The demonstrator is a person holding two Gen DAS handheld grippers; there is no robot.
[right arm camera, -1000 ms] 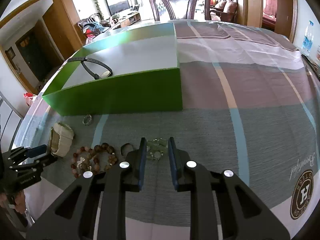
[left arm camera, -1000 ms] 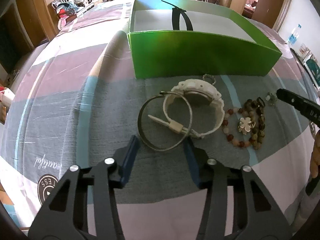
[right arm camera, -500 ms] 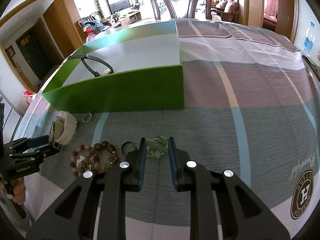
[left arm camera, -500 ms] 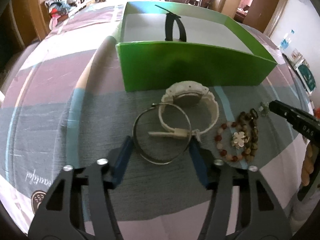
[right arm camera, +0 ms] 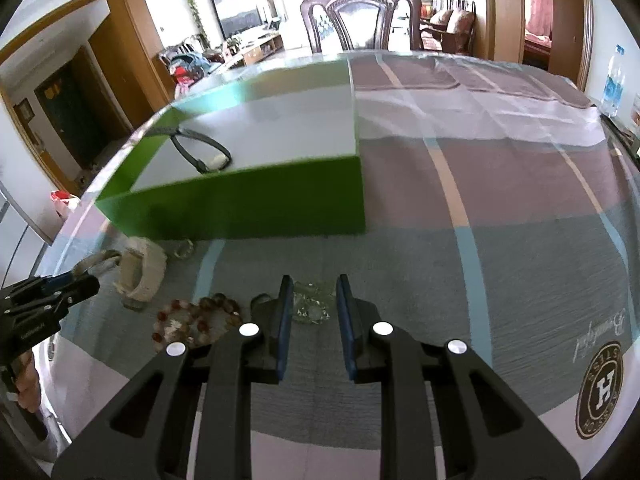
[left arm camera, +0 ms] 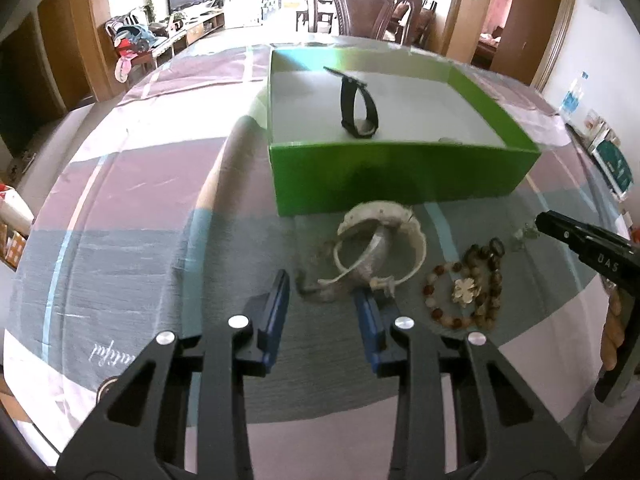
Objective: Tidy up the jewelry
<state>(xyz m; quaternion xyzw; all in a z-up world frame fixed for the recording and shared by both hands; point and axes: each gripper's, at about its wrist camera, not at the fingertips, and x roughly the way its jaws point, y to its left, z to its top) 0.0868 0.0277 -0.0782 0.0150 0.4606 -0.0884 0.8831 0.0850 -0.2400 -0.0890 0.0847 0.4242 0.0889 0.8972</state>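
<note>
We read "HOUSE" on the tablecloth [right arm camera: 520,208] emblem at lower right of the right view. Our left gripper [left arm camera: 322,304], jaws just closing, pinches the blurred metal bangle [left arm camera: 374,250]; our right gripper [right arm camera: 312,300] stands slightly apart around a small trinket [right arm camera: 312,304]. Only the left view shows the black watch [left arm camera: 358,106] upright in the green box [left arm camera: 400,176].

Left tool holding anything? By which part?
Likely the metal bangle, by its near rim; the left tool's jaws have just been closing around it. Blurred.

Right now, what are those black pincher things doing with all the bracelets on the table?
A person is tidying jewelry into a green box, using tongs in each hand. The left tongs have just been closing around a metal bangle that lies tangled with a white watch, though the blur hides whether they grip it. The right tongs sit, slightly parted, around a small clear trinket. A beaded bracelet waits on the cloth. A black watch is already in the box.
</note>
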